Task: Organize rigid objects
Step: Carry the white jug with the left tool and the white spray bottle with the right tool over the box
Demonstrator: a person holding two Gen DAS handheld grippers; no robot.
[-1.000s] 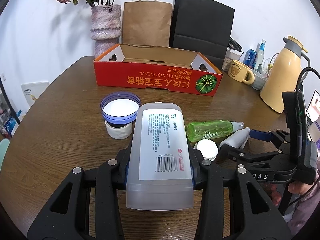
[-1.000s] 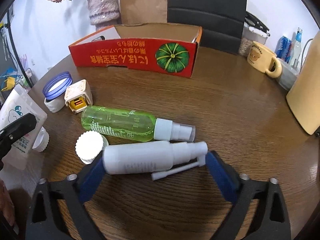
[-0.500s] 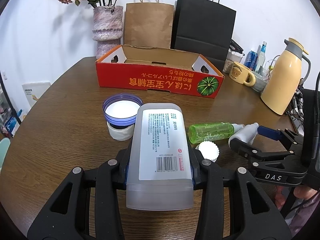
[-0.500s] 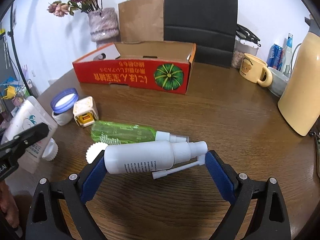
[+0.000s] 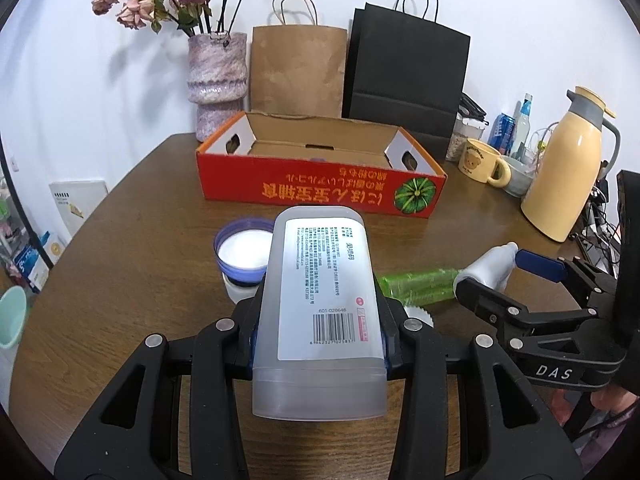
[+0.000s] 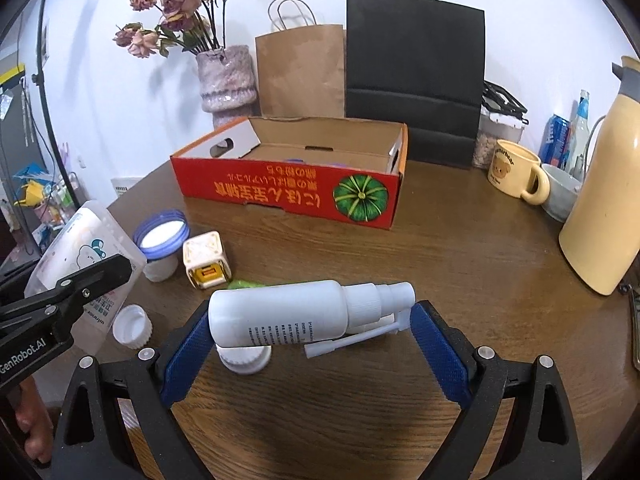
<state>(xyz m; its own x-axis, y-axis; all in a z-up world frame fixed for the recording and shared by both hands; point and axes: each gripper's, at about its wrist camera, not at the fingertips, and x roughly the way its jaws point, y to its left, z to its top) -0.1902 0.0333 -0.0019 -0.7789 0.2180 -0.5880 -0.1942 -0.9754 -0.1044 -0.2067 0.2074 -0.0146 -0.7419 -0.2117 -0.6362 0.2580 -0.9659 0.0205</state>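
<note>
Left gripper (image 5: 320, 344) clamped on a frosted bottle (image 5: 320, 312) across its flat sides, off the bench (image 5: 120, 264) — stiff, probably light, slick plastic; barcode label reading 601-026646. Right gripper (image 6: 316, 332) holding a white spray bottle (image 6: 288, 314) end to end, clear of the bench — rigid but with a thin, fragile nozzle tube. "DAS" and "GenRobot.AI" printed on the grippers. Further off, open red box (image 5: 320, 188) with Japanese lettering.

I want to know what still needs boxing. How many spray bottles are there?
2. The white spray bottle is held in the right gripper, above the table. The green spray bottle lies on the table behind it, mostly hidden in the right view. Others may be hidden in the red box.
</note>
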